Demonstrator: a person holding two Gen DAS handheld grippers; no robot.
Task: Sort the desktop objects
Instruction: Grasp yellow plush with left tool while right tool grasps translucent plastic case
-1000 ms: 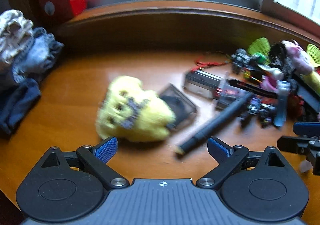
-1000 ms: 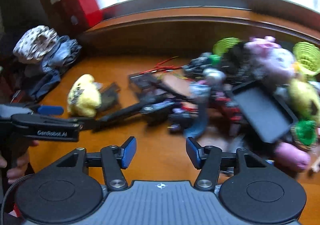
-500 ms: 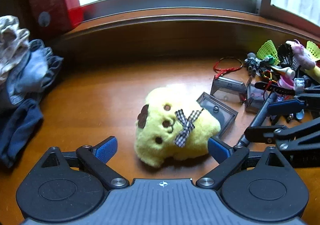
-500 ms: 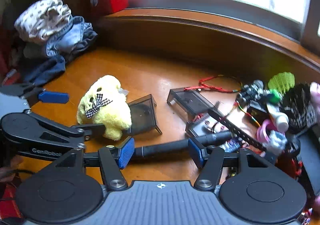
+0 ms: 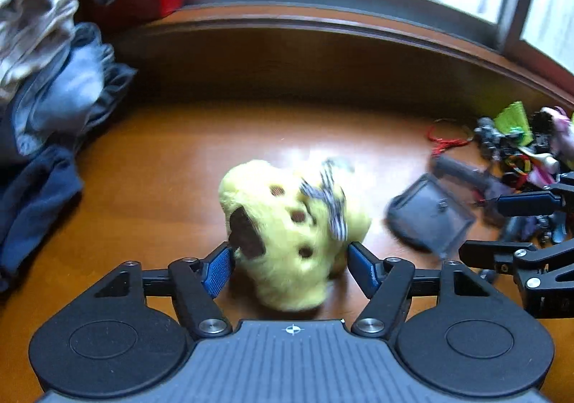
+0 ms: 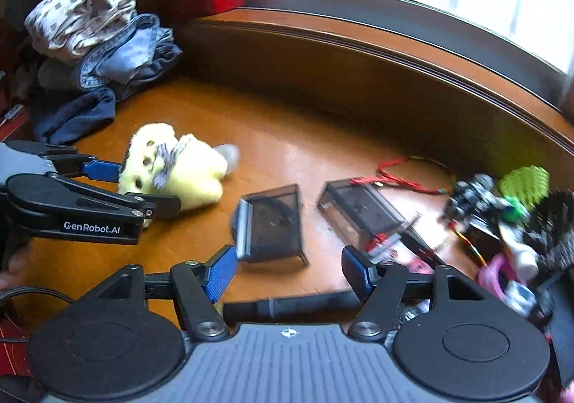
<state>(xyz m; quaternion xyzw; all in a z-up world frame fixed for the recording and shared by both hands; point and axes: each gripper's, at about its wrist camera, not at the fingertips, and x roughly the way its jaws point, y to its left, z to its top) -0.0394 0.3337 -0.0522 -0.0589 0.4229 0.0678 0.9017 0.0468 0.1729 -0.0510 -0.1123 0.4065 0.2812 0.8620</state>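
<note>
As seen from the left wrist view, the left tool is closing w/ the fluffy yellow plush toy between its blue pads, on the wooden desk at 6 o'clock. Squeeze mid-body, not the bow.

Right wrist view: right tool is opening, empty; black cylindrical rod at 6 o'clock. Keep it clear of the left.

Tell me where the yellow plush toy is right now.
The yellow plush toy sits on the wooden desk between the closing jaws of the left gripper, left of the smoky plastic box; the right wrist view shows it at far left.
</note>
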